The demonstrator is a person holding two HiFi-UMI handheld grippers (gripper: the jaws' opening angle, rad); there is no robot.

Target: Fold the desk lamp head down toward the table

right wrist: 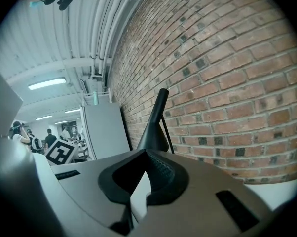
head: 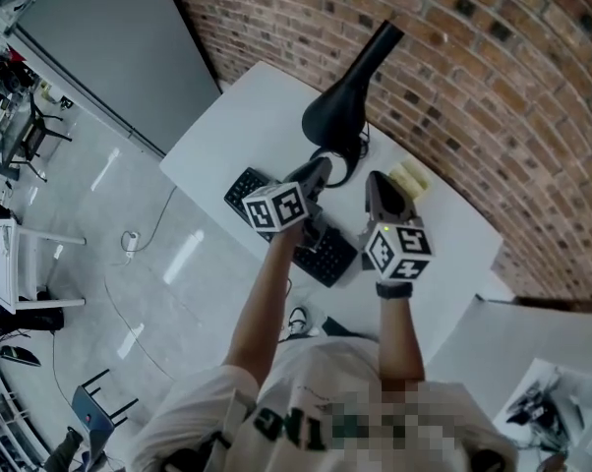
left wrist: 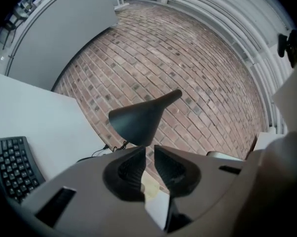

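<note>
Holding one gripper in each hand, the person is facing a white table (head: 247, 126) that is standing against a brick wall (head: 473, 67). The lamp head (head: 340, 111), a black cone, is sitting above the table near the wall, and its thin neck is rising towards the bricks, so it is not folded down. The left gripper (head: 321, 170) is reaching under this cone. In the left gripper view its jaws (left wrist: 148, 154) are standing a little apart with a narrow gap, and nothing is lying between them. The wide end of the lamp head (left wrist: 136, 120) is hanging just above the tips. I cannot tell if it is touching them. The right gripper (head: 373, 177) is pointing at the wall just beside the left one. In the right gripper view its jaws (right wrist: 147, 154) are also showing a small gap and are grasping nothing. The lamp head (right wrist: 153, 135) is appearing behind them, upright in that view. A black keyboard (head: 330, 259) is lying on the table under both grippers, and it is showing also at the left edge of the left gripper view (left wrist: 13, 164). A pale yellow pad (head: 409, 178) is lying near the wall, just beside the right gripper.
</note>
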